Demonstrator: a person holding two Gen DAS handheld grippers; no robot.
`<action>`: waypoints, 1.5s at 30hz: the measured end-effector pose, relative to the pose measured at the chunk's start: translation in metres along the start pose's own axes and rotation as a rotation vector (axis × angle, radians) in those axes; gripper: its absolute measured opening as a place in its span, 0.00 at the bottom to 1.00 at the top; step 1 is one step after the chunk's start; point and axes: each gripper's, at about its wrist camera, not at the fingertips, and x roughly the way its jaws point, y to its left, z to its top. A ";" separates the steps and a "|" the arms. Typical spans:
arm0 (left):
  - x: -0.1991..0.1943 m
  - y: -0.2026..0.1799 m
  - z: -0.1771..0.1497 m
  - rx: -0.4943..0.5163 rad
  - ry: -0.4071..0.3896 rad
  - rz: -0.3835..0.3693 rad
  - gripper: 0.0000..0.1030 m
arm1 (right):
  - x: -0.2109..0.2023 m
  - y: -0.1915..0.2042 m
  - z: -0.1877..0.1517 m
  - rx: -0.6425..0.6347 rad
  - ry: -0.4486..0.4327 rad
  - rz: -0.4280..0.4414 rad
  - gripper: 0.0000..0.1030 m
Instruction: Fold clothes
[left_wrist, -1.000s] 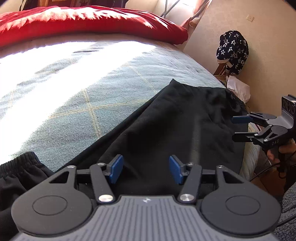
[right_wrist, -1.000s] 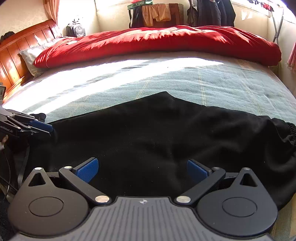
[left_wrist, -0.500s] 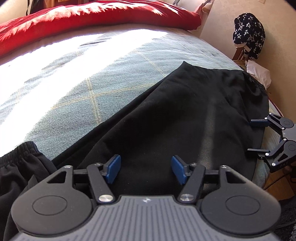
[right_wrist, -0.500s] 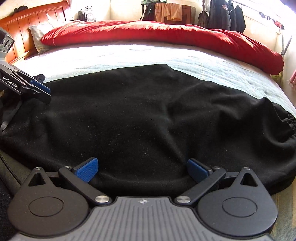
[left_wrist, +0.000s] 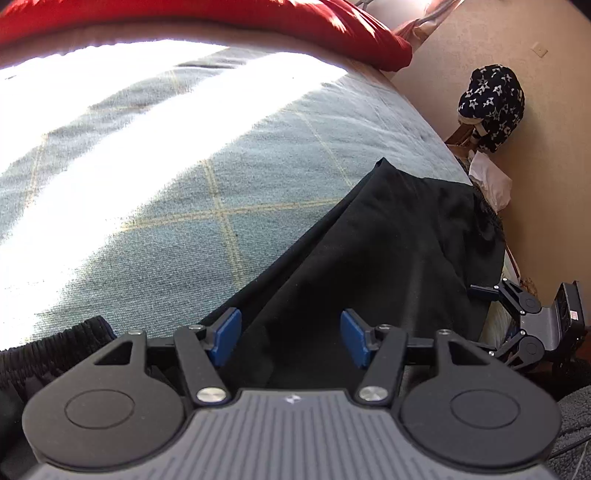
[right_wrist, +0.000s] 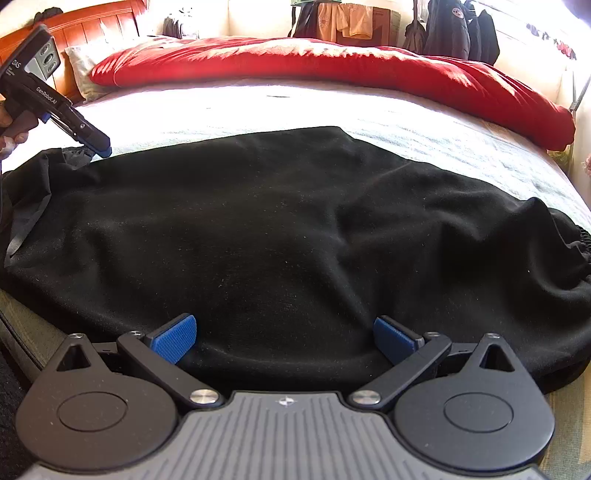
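Where the black garment (right_wrist: 280, 236) lies spread along the near edge of the bed (right_wrist: 424, 122), it covers most of the right wrist view, dark and softly creased, with a gathered elastic edge (right_wrist: 583, 247) at its far right end. In the left wrist view the same garment (left_wrist: 388, 251) runs from the near middle toward the far right, a long fold line down its length, and another elastic band (left_wrist: 55, 339) shows at the near left.

The right tool (right_wrist: 284, 339) hangs just over the near hem of the garment with its blue pads (right_wrist: 173, 338) spread wide, nothing between them. The left tool (left_wrist: 291, 339) is also parted, its pads (left_wrist: 225, 338) standing apart above the cloth and gripping nothing. From the right wrist view the left tool (right_wrist: 98, 142) appears at the far left, its tip at the garment's left end, held by a hand (right_wrist: 11, 125); whether it touches the cloth cannot be told. From the left wrist view the right tool (left_wrist: 484, 319) sits at the right edge of the garment, fingers open.

The bed carries a pale blue-green cover with thin yellow check lines (left_wrist: 221, 221), washed out by strong sun. A red duvet (right_wrist: 332, 66) is heaped along the far side. A wooden headboard (right_wrist: 88, 29) stands at the far left. Clothes (right_wrist: 454, 33) hang on the far wall. A star-patterned dark item (left_wrist: 491, 103) rests by the wall on the right
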 end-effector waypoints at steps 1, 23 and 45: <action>0.004 0.004 0.001 -0.008 0.027 -0.024 0.57 | 0.000 0.000 0.000 0.004 0.003 -0.004 1.00; 0.047 0.041 0.051 -0.116 0.011 -0.845 0.75 | 0.011 0.022 0.026 0.133 0.122 -0.161 1.00; 0.043 -0.012 -0.002 0.084 0.072 -0.269 0.76 | 0.011 0.035 0.057 0.074 0.064 -0.040 1.00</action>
